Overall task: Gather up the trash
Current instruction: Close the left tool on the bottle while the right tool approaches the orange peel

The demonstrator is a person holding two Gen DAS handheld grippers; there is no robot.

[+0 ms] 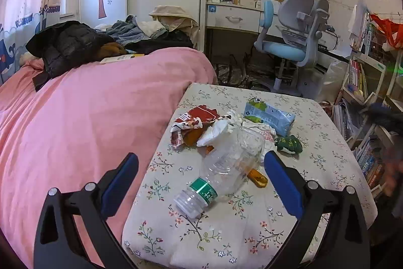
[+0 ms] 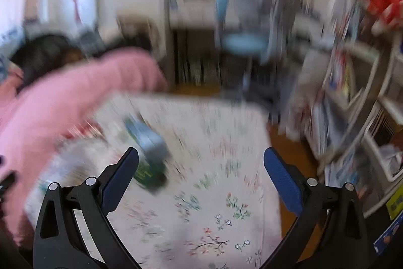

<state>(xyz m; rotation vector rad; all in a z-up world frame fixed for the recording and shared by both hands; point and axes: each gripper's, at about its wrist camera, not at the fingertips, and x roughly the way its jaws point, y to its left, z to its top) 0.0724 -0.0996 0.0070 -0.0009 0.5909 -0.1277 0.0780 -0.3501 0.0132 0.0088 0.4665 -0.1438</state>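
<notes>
left tongs: spread wide, empty, above clear crushed plastic bottle near floral-cloth surface left edge | right tongs: spread wide, empty, view blurred | blue drink carton toward far edge

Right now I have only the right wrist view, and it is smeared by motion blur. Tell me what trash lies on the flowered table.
Observer: A clear plastic bottle lies on its side, capless, in front of the open left claw.
Operator: Say what sits beyond it.
Observer: A crumpled red wrapper and a wad of white tissue, touching in one pile.
Operator: Identify the blue blur near my left finger.
Observer: It is a light blue carton lying flat; a small dark green item lies just in front of it.
</notes>
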